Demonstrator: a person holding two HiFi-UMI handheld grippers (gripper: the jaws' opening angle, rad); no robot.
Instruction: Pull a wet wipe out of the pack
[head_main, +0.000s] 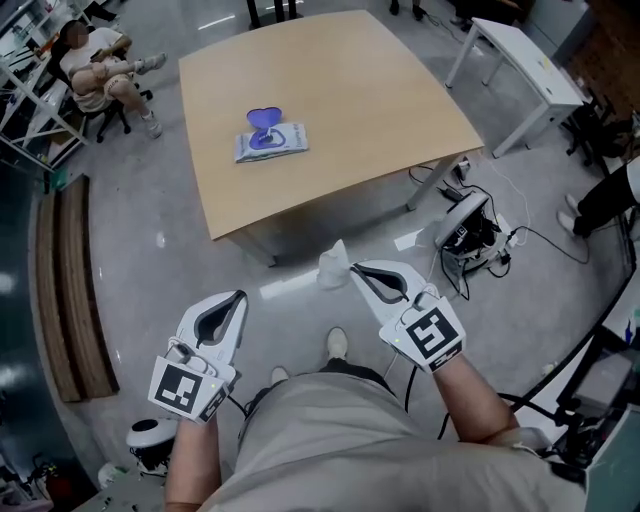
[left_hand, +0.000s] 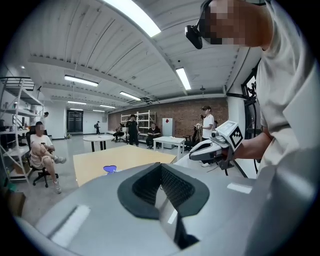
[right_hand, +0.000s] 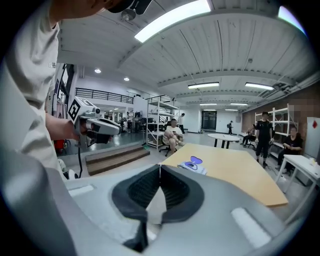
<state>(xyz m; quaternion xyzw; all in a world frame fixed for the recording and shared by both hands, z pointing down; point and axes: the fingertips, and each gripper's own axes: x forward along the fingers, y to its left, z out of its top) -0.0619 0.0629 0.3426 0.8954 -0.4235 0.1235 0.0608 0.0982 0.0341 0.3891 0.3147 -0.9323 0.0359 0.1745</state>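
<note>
The wet wipe pack (head_main: 270, 141) lies on the wooden table (head_main: 350, 110), its purple lid standing open; it also shows far off as the pack (right_hand: 194, 165) in the right gripper view. I stand well back from the table, both grippers over the floor. My right gripper (head_main: 352, 267) is shut on a crumpled white wet wipe (head_main: 333, 268), which also shows as the wipe (right_hand: 155, 200) between the dark pads. My left gripper (head_main: 240, 296) is shut with nothing in it, its tips meeting in the left gripper view (left_hand: 161, 164).
A white side table (head_main: 520, 50) stands at the back right. A white device with cables (head_main: 465, 228) sits on the floor by the table's right corner. Wooden steps (head_main: 75, 290) run along the left. A seated person (head_main: 95, 65) is at the far left.
</note>
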